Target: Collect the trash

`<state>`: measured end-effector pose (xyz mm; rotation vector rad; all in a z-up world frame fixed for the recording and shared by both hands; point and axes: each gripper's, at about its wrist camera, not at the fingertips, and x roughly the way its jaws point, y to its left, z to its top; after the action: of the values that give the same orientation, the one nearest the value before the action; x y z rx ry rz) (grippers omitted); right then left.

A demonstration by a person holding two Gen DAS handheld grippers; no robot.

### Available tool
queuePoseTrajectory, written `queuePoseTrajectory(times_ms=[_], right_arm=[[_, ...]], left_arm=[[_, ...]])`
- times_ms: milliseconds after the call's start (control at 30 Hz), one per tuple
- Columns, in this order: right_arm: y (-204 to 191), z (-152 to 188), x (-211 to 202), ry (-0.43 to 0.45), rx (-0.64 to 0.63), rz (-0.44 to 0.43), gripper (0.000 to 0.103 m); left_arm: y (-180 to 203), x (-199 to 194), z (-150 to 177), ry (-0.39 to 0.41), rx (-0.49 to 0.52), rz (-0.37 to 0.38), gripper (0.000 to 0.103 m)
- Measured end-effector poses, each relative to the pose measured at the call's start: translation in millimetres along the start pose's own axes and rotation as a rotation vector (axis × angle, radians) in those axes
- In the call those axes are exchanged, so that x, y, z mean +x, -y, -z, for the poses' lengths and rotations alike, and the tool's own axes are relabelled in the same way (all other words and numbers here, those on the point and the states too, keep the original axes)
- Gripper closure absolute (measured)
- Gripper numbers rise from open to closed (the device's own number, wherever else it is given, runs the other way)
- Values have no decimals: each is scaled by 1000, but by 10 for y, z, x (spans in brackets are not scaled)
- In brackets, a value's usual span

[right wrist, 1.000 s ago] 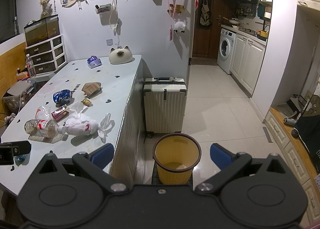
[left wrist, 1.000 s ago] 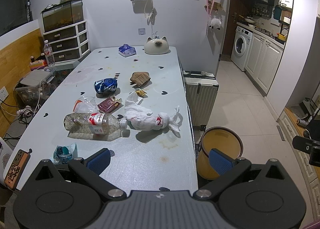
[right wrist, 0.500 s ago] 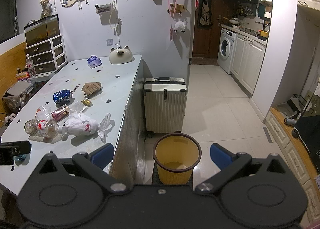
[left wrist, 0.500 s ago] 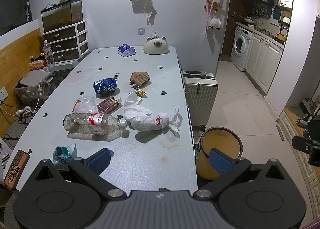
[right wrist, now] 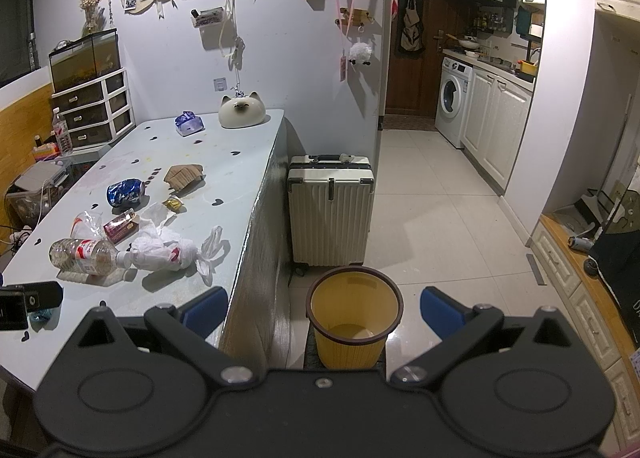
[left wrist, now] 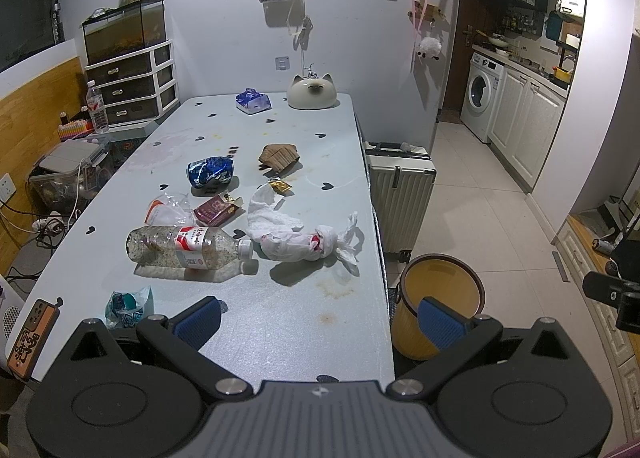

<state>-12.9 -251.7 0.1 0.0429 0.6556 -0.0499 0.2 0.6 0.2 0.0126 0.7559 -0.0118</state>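
Trash lies scattered across the near half of the pale table (left wrist: 280, 330): a clear plastic bottle (left wrist: 188, 248) on its side with a red label, its cap end touching a knotted white plastic bag (left wrist: 298, 244). Just behind the bottle sit a crumpled clear wrapper (left wrist: 168, 209) and a maroon cigarette pack (left wrist: 218, 209); farther back are a crushed blue can (left wrist: 210, 171), a small gold wrapper (left wrist: 280, 186) and a brown folded cardboard piece (left wrist: 280, 155). A small blue-green packet (left wrist: 128, 306) lies at the near left edge, just beside the left gripper's (left wrist: 316, 320) blue finger pad.

At the table's far end stand a blue tissue pack (left wrist: 253, 101) and a white cat-shaped ornament (left wrist: 312, 91). A phone in an orange case (left wrist: 30, 338) rests at the near left corner.

The yellow trash bin (right wrist: 354, 322) stands on the tiled floor beside the table's right edge, between table and open floor; its dark rim is round and, in the right wrist view, nothing shows inside but its yellow bottom. A cream suitcase (right wrist: 330, 209) stands upright just behind the bin, against the table's side.

The left gripper hovers over the near table edge, fingers spread wide, grasping nothing. The right gripper (right wrist: 322, 308) is likewise spread and unloaded, framing the bin between its pads.
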Motion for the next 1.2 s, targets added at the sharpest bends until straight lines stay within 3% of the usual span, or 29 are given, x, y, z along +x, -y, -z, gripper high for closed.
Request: queuePoseTrajectory(times_ms=[833,1033,1200], right_arm=[[45,-1,-21,-1,-3,-5,0],[79,9,58,-14,-30,-45,0],[148,-24,173,-25,-74,-109,0]], left_arm=[[84,20,20,1,-9,0,0],[294,-60,59,-6,-47,-27,0],[255,-105,143,-12,-108,-84,0]])
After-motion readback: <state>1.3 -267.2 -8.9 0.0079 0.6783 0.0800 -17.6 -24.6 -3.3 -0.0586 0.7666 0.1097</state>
